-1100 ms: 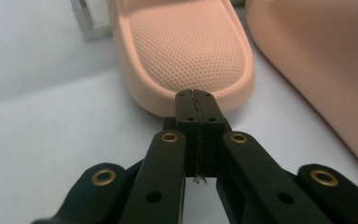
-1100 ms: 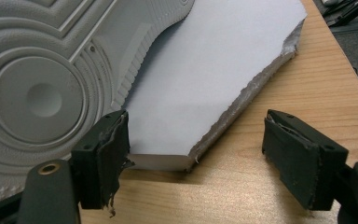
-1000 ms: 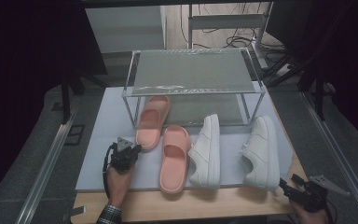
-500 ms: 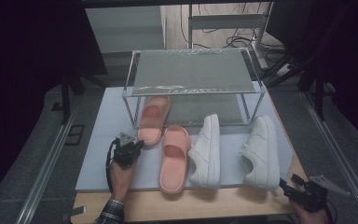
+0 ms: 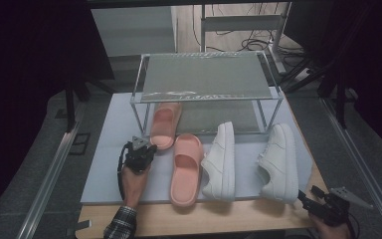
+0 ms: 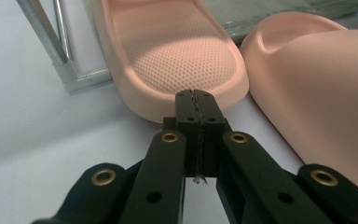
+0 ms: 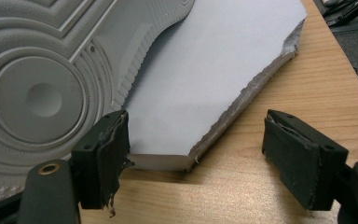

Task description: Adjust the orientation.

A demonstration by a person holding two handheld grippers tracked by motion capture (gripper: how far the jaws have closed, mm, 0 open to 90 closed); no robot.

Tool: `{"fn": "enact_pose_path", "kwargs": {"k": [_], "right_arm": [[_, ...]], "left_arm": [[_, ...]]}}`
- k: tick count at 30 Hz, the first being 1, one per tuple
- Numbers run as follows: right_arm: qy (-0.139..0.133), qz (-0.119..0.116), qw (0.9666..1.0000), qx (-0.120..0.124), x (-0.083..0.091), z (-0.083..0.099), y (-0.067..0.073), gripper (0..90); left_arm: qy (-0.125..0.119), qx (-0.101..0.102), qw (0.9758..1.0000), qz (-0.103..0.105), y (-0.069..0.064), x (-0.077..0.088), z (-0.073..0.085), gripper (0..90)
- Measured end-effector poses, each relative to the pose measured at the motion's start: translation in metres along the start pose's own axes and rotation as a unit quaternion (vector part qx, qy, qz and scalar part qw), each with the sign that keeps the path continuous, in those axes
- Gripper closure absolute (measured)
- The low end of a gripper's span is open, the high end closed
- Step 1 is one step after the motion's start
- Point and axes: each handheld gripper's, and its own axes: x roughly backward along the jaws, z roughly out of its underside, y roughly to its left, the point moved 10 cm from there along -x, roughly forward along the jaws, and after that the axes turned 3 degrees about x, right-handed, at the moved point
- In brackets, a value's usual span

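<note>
A pink slide sandal (image 5: 165, 124) lies flat, toe under the rack, heel outward.

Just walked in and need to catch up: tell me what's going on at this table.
A person holds a gripper in each hand at a table with a metal shoe rack, two pink slippers and two white sneakers. The left gripper, jaws shut, has its tips at the heel of the far pink slipper, which lies partly under the rack; whether they touch is unclear. The near pink slipper lies beside it. The right gripper is open and empty at the table's near corner, by a white sneaker.
</note>
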Motion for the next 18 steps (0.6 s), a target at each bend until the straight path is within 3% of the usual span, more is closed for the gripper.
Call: {"fn": "enact_pose_path", "kwargs": {"k": [18], "right_arm": [[0.000, 0.000, 1.0000, 0.000, 0.000, 0.000, 0.000, 23.5]], "left_arm": [[0.009, -0.008, 0.9998, -0.016, 0.004, -0.022, -0.017, 89.7]]}}
